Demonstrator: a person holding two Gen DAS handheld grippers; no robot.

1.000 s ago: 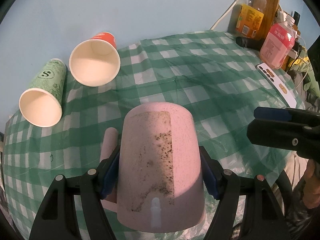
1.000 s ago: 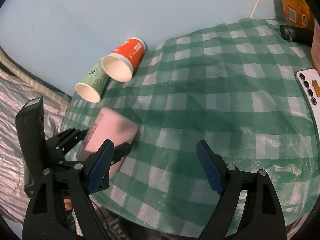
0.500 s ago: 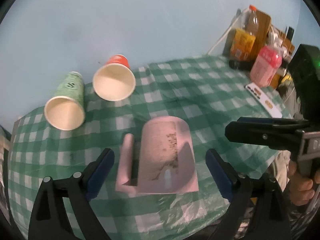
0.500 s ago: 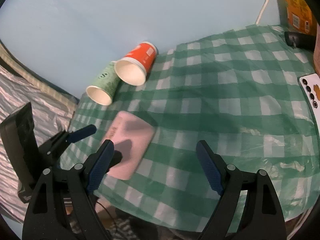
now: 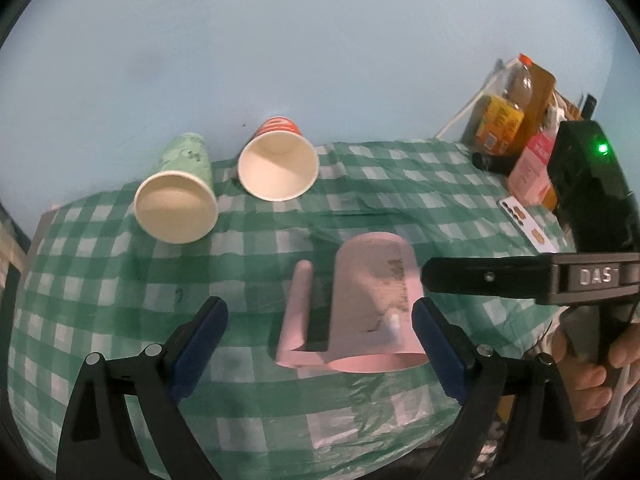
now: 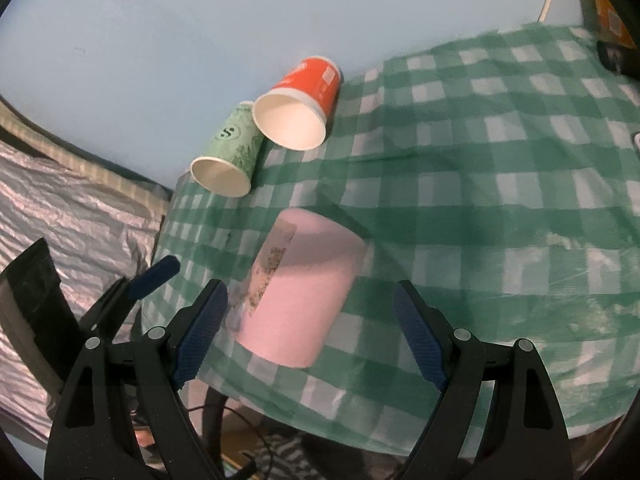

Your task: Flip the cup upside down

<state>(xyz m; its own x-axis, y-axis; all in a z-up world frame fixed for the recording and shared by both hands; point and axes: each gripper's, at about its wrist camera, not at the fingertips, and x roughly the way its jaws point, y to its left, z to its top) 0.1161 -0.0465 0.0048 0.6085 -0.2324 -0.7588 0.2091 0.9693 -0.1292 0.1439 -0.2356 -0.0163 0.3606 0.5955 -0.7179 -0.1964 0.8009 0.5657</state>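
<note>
A pink mug (image 5: 372,304) with a worn label and a handle stands upside down near the front edge of the green checked tablecloth (image 5: 400,208); it also shows in the right wrist view (image 6: 300,296). My left gripper (image 5: 320,348) is open and empty, just in front of the mug and apart from it. My right gripper (image 6: 312,340) is open and empty, hovering close over the mug. A red paper cup (image 5: 278,164) and a green paper cup (image 5: 178,200) lie on their sides at the back left.
Bottles (image 5: 516,96), a pink carton (image 5: 532,168) and a white phone (image 5: 528,228) stand at the back right. The blue wall (image 5: 280,40) runs behind the table. The table's front edge is close below the mug. Silver sheeting (image 6: 72,208) lies left of the table.
My left gripper let go of the pink mug, opened and drew back. The mug now stands free on the cloth. My right gripper moved in closer over the mug.
</note>
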